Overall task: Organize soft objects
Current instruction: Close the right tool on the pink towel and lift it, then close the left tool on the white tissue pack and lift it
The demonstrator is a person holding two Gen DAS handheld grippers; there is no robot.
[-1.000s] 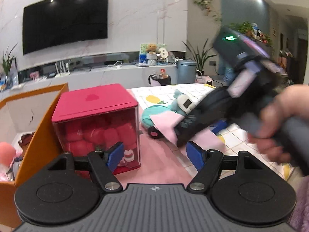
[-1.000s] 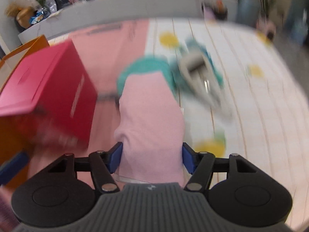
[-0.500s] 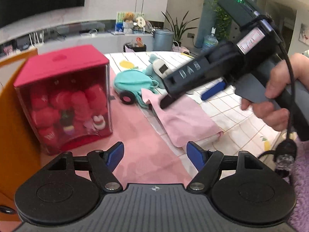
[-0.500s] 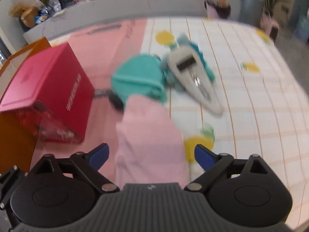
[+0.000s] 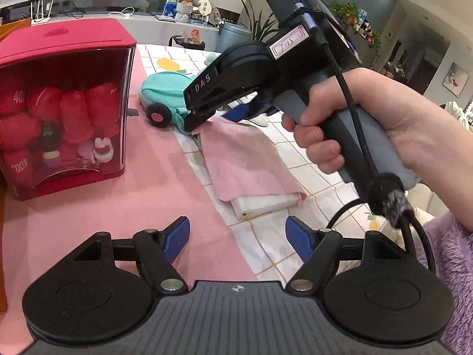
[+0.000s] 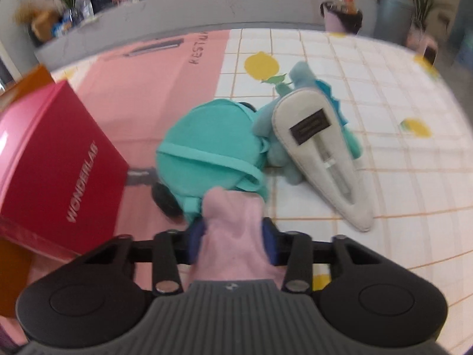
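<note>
My right claw (image 6: 233, 241): just closed, pinching the pink cloth (image 6: 233, 254)
My left claw (image 5: 238, 236): wide, empty, over the table (image 5: 142, 204)

The counter (image 5: 153, 195) is viewed low from the near edge by the left camera, steeply from above by the right; the pink cloth (image 5: 245, 159) is shared.

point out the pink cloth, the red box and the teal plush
pink cloth (image 5: 245, 159), left wrist view, flat middle
red box (image 5: 59, 41), left wrist view, lid top
teal plush (image 6: 207, 148), right wrist view, rounded body
</note>
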